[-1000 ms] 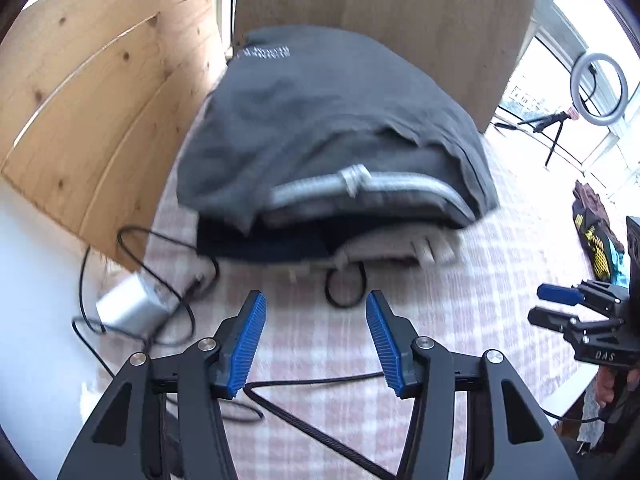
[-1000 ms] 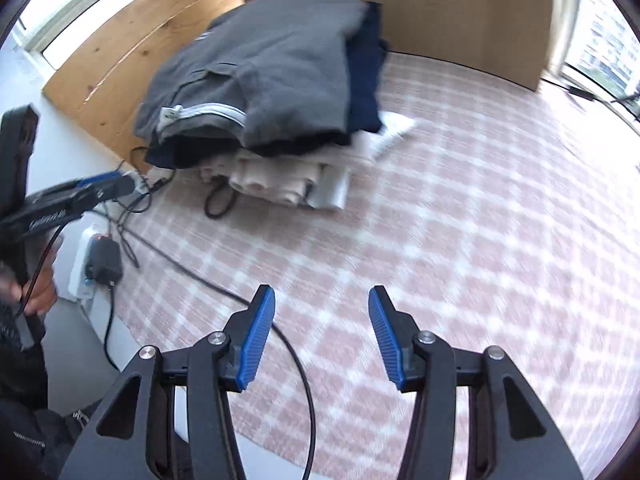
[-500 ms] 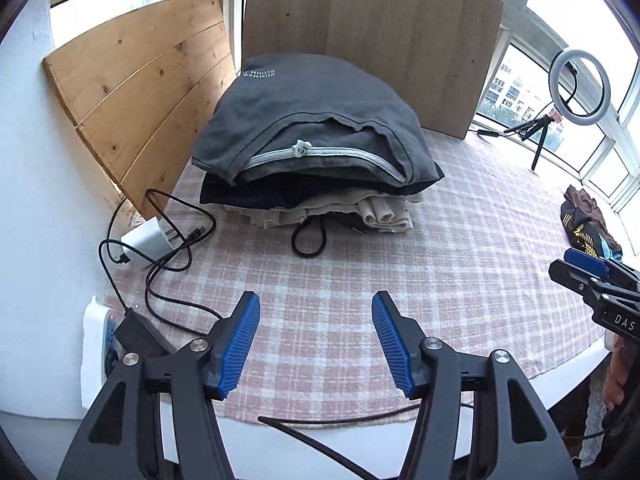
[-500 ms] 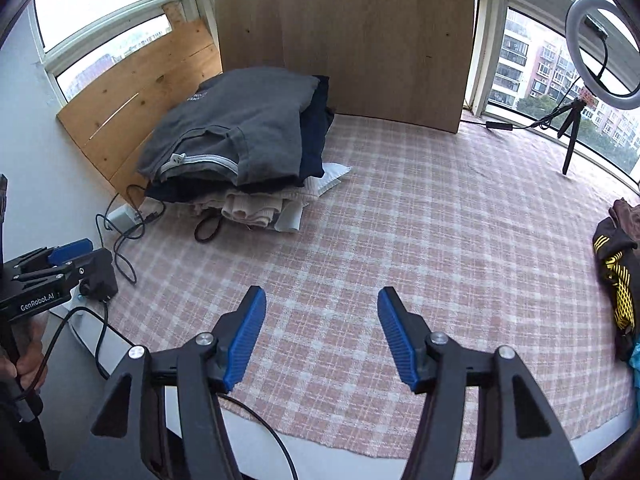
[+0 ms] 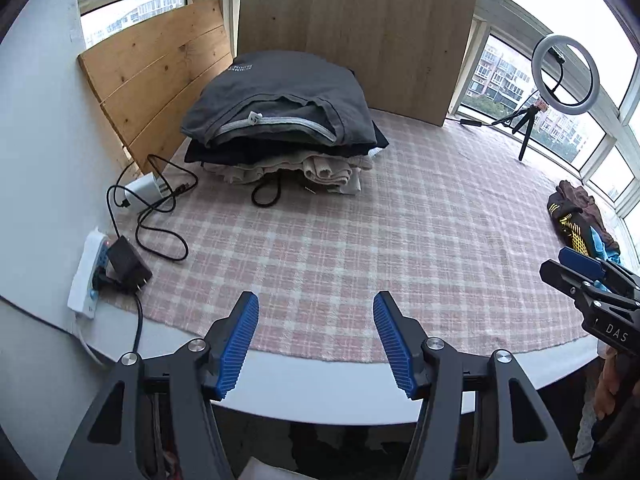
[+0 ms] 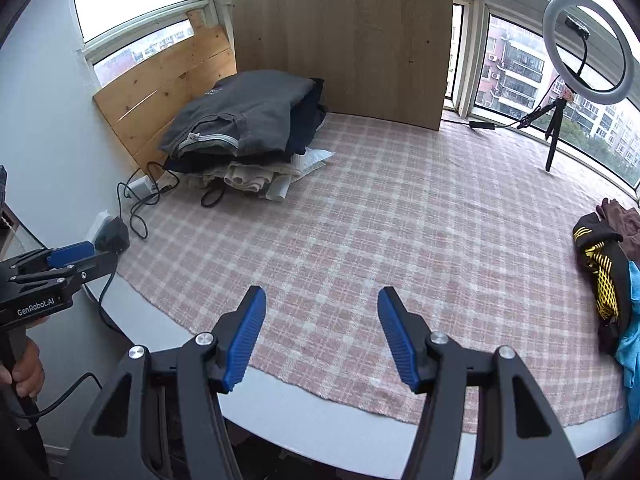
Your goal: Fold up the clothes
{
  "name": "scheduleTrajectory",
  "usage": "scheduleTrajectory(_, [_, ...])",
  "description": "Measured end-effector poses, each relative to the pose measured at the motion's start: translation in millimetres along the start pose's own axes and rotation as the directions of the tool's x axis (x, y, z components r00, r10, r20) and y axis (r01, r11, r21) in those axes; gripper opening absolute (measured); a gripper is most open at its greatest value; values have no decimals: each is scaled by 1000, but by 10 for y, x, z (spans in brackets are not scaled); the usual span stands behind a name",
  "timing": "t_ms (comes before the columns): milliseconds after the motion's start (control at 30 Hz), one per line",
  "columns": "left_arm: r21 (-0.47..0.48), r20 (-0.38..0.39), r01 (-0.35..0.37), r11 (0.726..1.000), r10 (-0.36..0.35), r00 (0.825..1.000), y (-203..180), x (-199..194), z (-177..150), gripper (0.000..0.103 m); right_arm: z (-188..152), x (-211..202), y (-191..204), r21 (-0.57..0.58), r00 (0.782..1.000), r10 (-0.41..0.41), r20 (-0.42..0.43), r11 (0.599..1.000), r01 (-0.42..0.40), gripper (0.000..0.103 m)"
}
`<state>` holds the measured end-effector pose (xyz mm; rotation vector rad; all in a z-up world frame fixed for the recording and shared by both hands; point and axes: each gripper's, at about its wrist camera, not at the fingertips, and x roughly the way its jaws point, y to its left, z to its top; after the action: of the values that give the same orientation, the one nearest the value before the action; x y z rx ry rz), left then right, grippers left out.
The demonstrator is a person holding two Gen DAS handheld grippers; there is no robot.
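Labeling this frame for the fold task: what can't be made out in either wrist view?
- Unfolded clothes heap: cut off by right edge in both views; garment count unclear.
- Folded stack: lower layers covered by the grey top garment.
- Print on that garment: too small to read.
- Table under the checked cloth: covered.

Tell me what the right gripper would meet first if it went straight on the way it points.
Probably the bare checked tablecloth: the right gripper, jaws open and empty, points down at it, well short of the folded clothes stack. Depth is unclear.
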<state>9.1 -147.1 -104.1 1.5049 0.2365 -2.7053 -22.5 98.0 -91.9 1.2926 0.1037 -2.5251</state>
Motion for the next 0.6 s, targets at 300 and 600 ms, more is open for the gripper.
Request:
scheduleTrajectory(300, [-32,35,-7,999,8,999,-205,-204,-346,63,-282,-237,-86,-63,999,0,33,998,2,58])
scheduleTrajectory(600, [-28,65,-31,999,33,997,-279,-381,-443,63,-371,-336,-64,-94,999,18,50,996,-14,58])
